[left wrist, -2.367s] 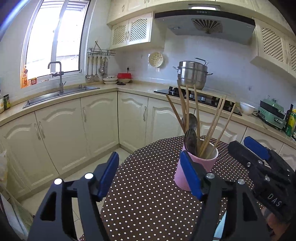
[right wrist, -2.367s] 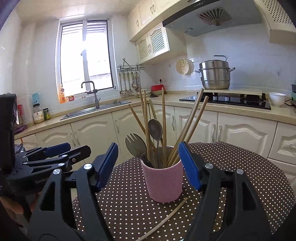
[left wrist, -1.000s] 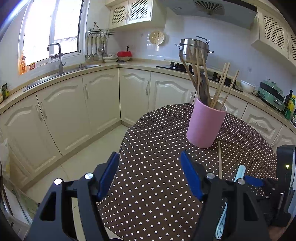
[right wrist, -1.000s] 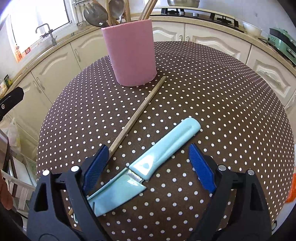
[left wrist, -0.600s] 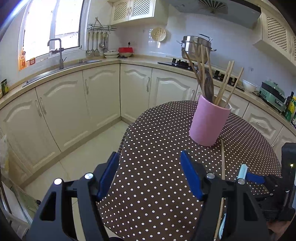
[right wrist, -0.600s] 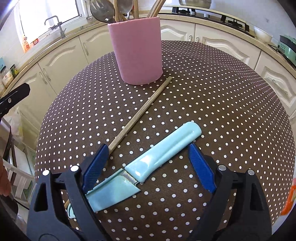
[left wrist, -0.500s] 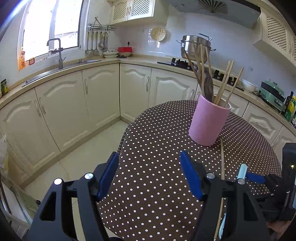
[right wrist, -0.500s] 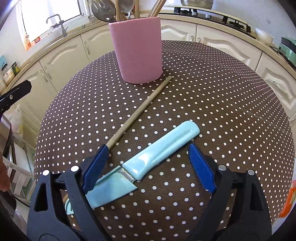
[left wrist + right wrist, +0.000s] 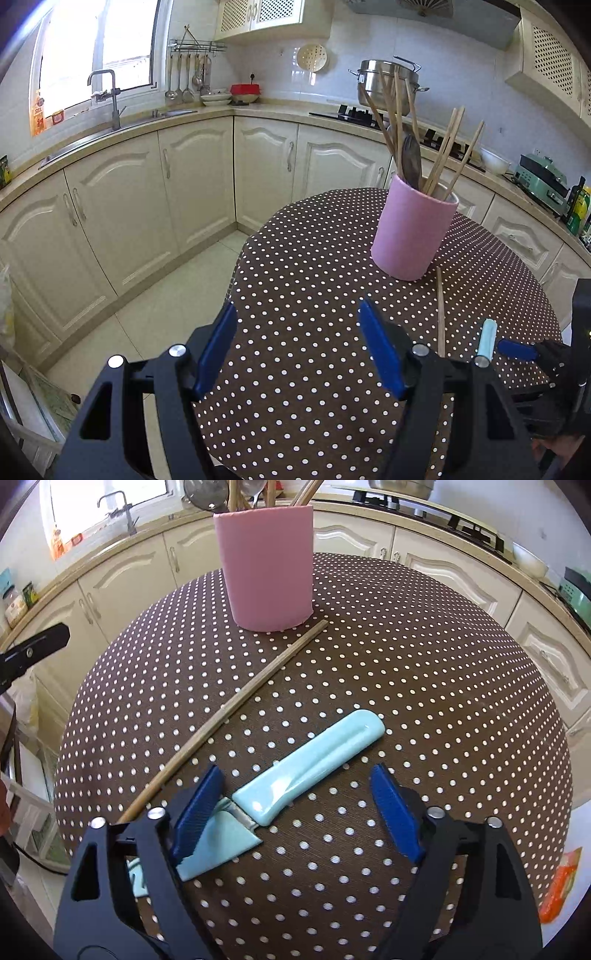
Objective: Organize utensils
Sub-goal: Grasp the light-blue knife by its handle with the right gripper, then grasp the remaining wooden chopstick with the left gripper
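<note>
A light blue knife (image 9: 295,775) lies on the round polka-dot table (image 9: 424,672). My right gripper (image 9: 295,812) is open and low over it, its jaws on either side of the handle near the blade. A wooden chopstick (image 9: 236,701) lies left of the knife, reaching to the pink utensil holder (image 9: 269,568). The holder (image 9: 413,232) holds several chopsticks and spoons. My left gripper (image 9: 299,350) is open and empty above the table's left edge. The knife handle (image 9: 485,338) and chopstick (image 9: 439,314) show at its right.
Cream kitchen cabinets and a counter (image 9: 258,110) curve behind the table, with a sink (image 9: 110,118) at left and a steel pot (image 9: 388,85) on the stove. The table edge drops to a tiled floor (image 9: 147,325) at left. An orange packet (image 9: 557,886) lies off the table's right.
My right gripper has come down and forward over the knife, so its jaws now straddle the handle. My left gripper has barely moved.
</note>
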The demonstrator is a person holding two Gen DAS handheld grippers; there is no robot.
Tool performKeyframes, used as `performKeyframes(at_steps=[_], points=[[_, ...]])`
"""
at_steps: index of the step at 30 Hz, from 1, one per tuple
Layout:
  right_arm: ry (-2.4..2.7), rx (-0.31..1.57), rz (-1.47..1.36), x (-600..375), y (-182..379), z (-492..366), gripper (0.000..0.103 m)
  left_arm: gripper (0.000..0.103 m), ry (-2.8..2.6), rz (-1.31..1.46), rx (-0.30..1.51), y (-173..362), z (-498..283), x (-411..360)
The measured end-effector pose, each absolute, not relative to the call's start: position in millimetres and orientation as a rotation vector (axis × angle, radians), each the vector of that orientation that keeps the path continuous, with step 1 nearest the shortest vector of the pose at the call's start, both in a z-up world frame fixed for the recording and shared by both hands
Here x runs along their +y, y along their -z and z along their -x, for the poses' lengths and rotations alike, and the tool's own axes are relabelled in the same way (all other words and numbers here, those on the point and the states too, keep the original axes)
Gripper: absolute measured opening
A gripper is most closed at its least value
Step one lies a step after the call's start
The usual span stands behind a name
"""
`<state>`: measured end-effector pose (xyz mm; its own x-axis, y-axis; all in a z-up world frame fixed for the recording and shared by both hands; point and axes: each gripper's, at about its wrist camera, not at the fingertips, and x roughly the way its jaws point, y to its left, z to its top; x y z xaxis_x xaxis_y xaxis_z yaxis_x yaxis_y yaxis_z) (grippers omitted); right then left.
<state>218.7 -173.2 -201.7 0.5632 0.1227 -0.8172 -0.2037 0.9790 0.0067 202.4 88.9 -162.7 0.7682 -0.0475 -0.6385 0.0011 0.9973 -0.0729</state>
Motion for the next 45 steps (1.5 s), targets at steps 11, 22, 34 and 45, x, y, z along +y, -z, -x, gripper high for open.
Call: performKeyframes(at_steps=[11, 22, 34, 45], points=[[-0.318, 1.051, 0.178, -211, 190, -242, 0.021, 0.068, 0.086, 0.057, 0.709, 167, -199, 73], [-0.334, 1.025, 0.274, -183, 185, -254, 0.021, 0.068, 0.175, 0.062, 0.781, 176, -214, 57], [-0.402, 1.019, 0.215, -200, 191, -266, 0.021, 0.068, 0.253, 0.056, 0.889, 189, -236, 30], [-0.444, 1.045, 0.091, -217, 192, -279, 0.021, 0.068, 0.245, 0.083, 0.992, 198, -266, 15]])
